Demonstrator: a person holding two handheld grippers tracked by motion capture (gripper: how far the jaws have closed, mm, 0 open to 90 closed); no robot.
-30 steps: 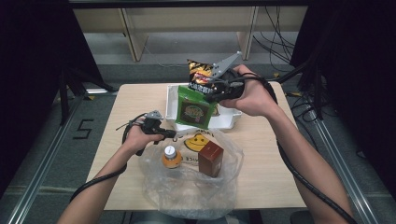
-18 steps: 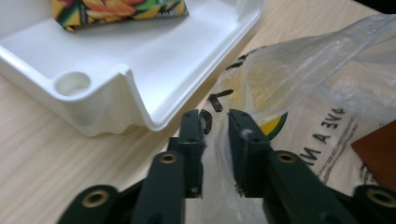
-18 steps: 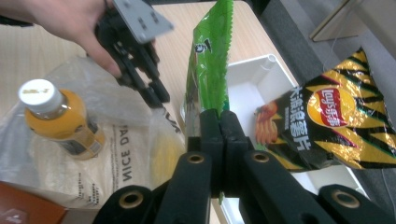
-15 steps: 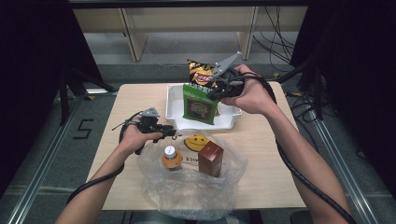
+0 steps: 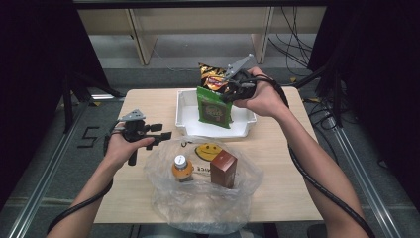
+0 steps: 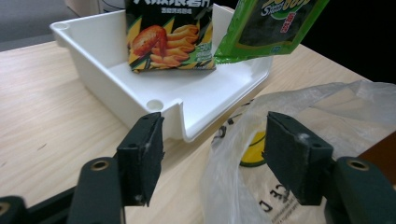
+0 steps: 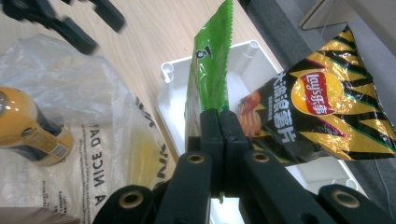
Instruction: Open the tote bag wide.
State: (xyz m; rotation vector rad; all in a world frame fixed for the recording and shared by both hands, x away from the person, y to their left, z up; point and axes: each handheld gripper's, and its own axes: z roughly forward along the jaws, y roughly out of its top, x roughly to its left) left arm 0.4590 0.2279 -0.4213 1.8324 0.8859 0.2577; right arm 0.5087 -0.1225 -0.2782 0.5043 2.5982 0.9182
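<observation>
Green snack packet (image 7: 209,65) hung pinched in the right gripper (image 7: 223,122) over the white tray (image 5: 185,113), beside a Lay's bag (image 7: 317,105). Left gripper (image 6: 212,156), just opening, held nothing beside the "NICE DAY" plastic bag (image 5: 163,173).

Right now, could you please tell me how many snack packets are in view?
2: a green foil snack packet pinched in the right gripper above the white plastic tray, and a black-and-yellow crisp packet standing behind it.
</observation>
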